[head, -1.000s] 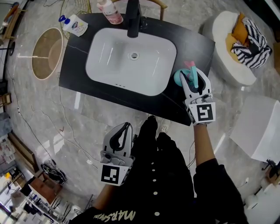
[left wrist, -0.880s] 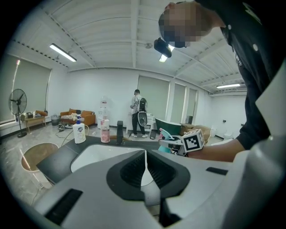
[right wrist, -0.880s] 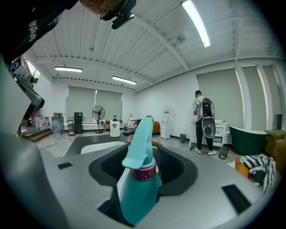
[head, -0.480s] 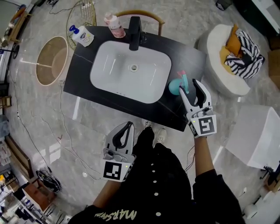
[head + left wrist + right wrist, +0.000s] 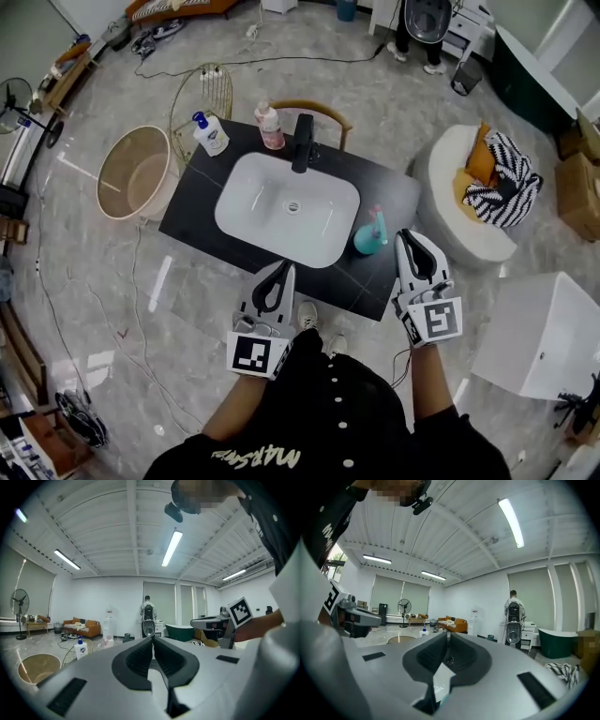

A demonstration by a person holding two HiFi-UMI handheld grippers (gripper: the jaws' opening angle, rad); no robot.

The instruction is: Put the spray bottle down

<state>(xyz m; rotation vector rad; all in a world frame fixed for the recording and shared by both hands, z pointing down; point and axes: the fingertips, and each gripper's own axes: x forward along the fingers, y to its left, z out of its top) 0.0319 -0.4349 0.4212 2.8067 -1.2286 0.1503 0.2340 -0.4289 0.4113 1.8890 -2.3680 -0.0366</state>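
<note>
The teal spray bottle (image 5: pixel 367 240) with a pink trigger stands upright on the black counter (image 5: pixel 375 281), just right of the white sink (image 5: pixel 286 208). My right gripper (image 5: pixel 413 238) hovers to the bottle's right, apart from it. Its jaws are closing and have come together with nothing between them. In the right gripper view the right gripper (image 5: pixel 446 633) points level into the room. My left gripper (image 5: pixel 283 270) hangs over the counter's near edge, shut and empty. The left gripper (image 5: pixel 152 638) also faces level across the room.
A soap pump bottle (image 5: pixel 210 133), a pink bottle (image 5: pixel 271 127) and a black faucet (image 5: pixel 302 142) line the counter's far side. A beige bin (image 5: pixel 138 173) stands left, a white seat with striped cloth (image 5: pixel 473 183) right, a white box (image 5: pixel 548 337) near right. A person stands far back.
My right gripper let go of the spray bottle, drew back toward me and rose, its jaws coming together. The left gripper rose too. The bottle stays standing on the counter.
</note>
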